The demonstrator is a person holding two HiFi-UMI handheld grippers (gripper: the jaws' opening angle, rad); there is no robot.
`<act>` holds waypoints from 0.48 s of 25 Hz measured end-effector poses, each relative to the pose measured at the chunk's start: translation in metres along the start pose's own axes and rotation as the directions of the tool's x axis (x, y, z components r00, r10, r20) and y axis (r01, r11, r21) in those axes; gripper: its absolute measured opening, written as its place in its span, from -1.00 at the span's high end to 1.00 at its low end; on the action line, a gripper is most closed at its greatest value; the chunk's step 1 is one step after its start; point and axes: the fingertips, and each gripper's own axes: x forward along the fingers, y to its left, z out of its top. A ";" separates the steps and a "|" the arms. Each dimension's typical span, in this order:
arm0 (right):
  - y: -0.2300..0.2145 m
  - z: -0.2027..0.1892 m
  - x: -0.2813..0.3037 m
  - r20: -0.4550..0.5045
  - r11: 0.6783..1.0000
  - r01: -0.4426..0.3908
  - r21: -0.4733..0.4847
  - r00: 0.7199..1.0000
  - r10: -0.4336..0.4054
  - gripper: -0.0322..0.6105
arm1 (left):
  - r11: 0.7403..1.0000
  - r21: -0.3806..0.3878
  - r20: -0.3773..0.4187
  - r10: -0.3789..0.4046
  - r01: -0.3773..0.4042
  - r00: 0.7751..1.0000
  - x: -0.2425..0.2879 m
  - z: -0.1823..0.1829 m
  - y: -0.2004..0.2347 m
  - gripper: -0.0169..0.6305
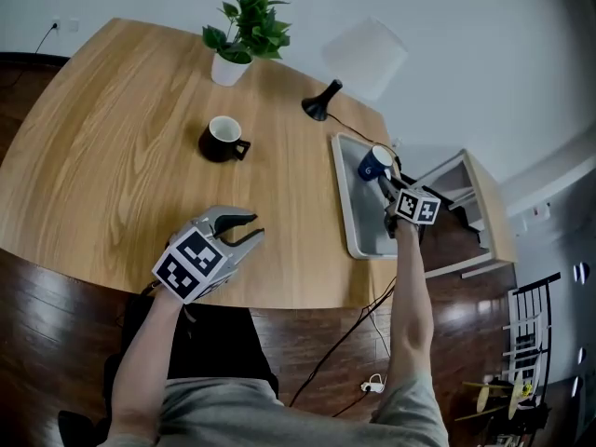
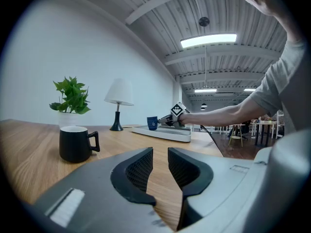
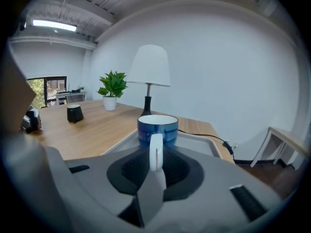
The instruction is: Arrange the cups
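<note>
A blue cup (image 1: 375, 164) with a white inside hangs over the far end of a grey tray (image 1: 352, 222) at the table's right edge. My right gripper (image 1: 389, 194) is shut on its white handle; in the right gripper view the cup (image 3: 157, 127) stands upright just beyond the jaws (image 3: 155, 154). A black cup (image 1: 222, 140) stands alone on the wooden table, handle to the right. My left gripper (image 1: 250, 229) hovers near the table's front edge, open with nothing between its fingers, pointing towards the black cup (image 2: 75, 143) and the tray (image 2: 165, 134).
A potted plant (image 1: 244, 31) in a white pot stands at the table's far edge. A lamp (image 1: 358, 59) with a black base stands behind the tray, its cable running along the tray's right side. A low wooden shelf (image 1: 484, 212) stands right of the table.
</note>
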 end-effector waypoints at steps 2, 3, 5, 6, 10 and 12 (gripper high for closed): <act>-0.006 -0.003 0.004 0.015 1.000 -0.014 0.018 1.000 0.013 0.65 | 1.000 0.001 -0.002 0.000 0.000 1.000 0.001 -0.001 0.001 0.62; -0.008 -0.004 0.008 0.027 0.999 -0.023 0.030 0.999 0.022 0.65 | 1.000 0.000 -0.002 -0.001 0.001 1.000 0.001 -0.002 0.001 0.62; -0.011 -0.004 0.014 0.048 0.998 -0.036 0.043 0.998 0.034 0.66 | 1.000 -0.002 -0.001 0.000 0.000 1.000 0.002 -0.001 0.000 0.62; -0.012 -0.004 0.017 0.054 0.999 -0.028 0.040 0.998 0.026 0.67 | 1.000 -0.002 -0.002 0.000 0.000 1.000 0.002 -0.001 0.000 0.62; -0.023 -0.006 0.017 0.025 0.995 0.089 0.041 0.996 -0.091 0.58 | 1.000 -0.004 -0.003 0.000 0.000 1.000 0.004 0.001 -0.003 0.62; -0.021 -0.007 0.010 -0.006 0.990 0.127 0.055 0.992 -0.127 0.30 | 1.000 -0.007 0.003 0.001 -0.001 1.000 0.004 0.006 -0.003 0.62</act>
